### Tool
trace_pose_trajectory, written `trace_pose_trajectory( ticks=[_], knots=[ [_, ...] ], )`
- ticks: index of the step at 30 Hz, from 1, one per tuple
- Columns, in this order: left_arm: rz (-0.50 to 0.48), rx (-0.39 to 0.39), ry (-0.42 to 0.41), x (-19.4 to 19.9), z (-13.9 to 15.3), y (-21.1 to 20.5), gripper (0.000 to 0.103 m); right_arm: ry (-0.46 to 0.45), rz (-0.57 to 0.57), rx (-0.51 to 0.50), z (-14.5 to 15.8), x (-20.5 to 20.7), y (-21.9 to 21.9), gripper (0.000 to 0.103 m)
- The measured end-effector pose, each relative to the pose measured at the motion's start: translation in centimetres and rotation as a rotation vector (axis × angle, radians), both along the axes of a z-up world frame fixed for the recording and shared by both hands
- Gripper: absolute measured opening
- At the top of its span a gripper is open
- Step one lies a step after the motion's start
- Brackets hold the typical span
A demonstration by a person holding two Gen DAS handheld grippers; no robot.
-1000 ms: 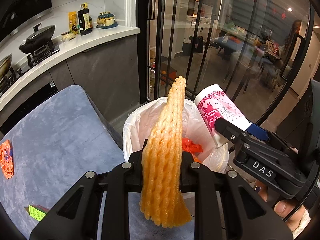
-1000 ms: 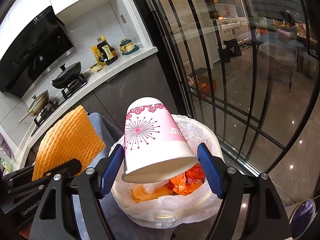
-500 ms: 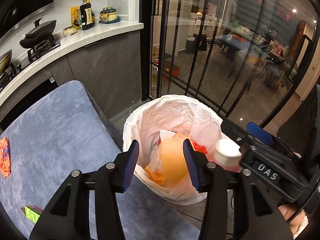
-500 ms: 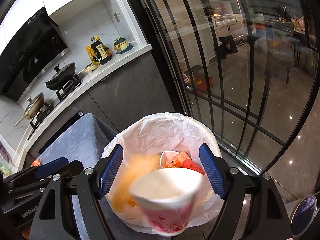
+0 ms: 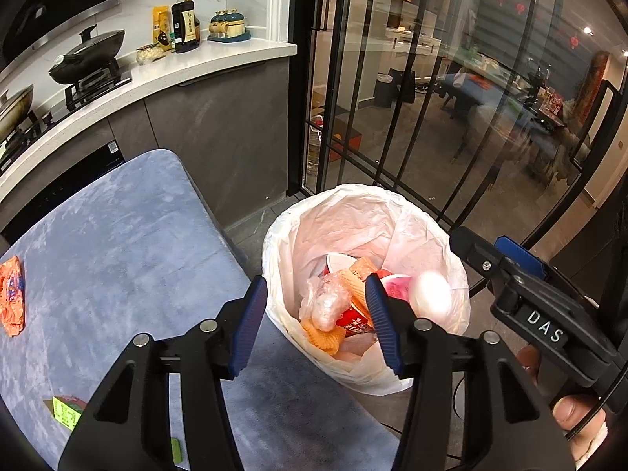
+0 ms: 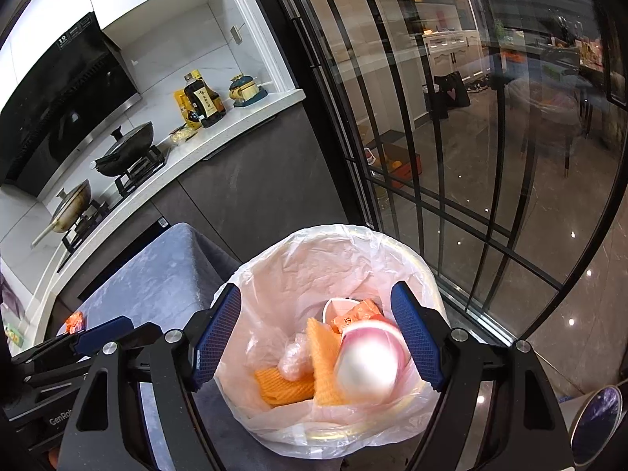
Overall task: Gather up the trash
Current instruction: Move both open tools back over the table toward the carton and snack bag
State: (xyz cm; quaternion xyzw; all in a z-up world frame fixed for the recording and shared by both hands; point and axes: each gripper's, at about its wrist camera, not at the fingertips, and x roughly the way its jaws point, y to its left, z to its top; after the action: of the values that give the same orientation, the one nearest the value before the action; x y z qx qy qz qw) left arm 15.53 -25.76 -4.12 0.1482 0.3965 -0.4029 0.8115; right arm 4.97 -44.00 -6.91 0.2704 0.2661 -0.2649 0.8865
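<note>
Left wrist view: your left gripper (image 5: 316, 324) hangs over the near rim of the white-lined trash bin (image 5: 282, 235), its blue-padded jaws opening with nothing pinched between them. Inside the bin you can see the orange foam net (image 5: 353, 286), a clear wad of plastic wrap (image 5: 327, 306) and a blurred pink-and-white paper cup (image 5: 429, 294) mid-tumble. This view alone shows what is still out on the grey-blue cloth table (image 5: 110, 243): an orange wrapper (image 5: 11, 294) at the far left edge and a small green packet (image 5: 66, 410) near the bottom left. It also shows your right gripper's body from the side, with the letters "DAS" in white, and a thumb beneath it.

From the right wrist view, your right gripper (image 6: 320, 333) is spread wide above the bin (image 6: 345, 437), empty, with the cup (image 6: 369, 365) blurred below its fingers (bottom end towards the lens). Only here do you see the black range hood (image 6: 59, 98), with "19" on a small label, and "GenRob" printed on the left gripper's body at the lower left. Both views show a dark sauce bottle (image 6: 202, 102) on the white counter; its label is too small to read.
</note>
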Motion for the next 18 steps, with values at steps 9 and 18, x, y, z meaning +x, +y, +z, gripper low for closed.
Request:
trace_pose_trajectory(
  ticks=[9,18],
  knots=[
    [0.030,-0.015,0.002,0.9,0.5,1.5,0.050,-0.004,0.022,-0.018,0.6,0.6,1.2,0.076],
    [0.092,-0.038,-0.006,2.7,1.2,5.0,0.056,-0.016,0.079,-0.044,1.8,2.0,3.8,0.076]
  ],
)
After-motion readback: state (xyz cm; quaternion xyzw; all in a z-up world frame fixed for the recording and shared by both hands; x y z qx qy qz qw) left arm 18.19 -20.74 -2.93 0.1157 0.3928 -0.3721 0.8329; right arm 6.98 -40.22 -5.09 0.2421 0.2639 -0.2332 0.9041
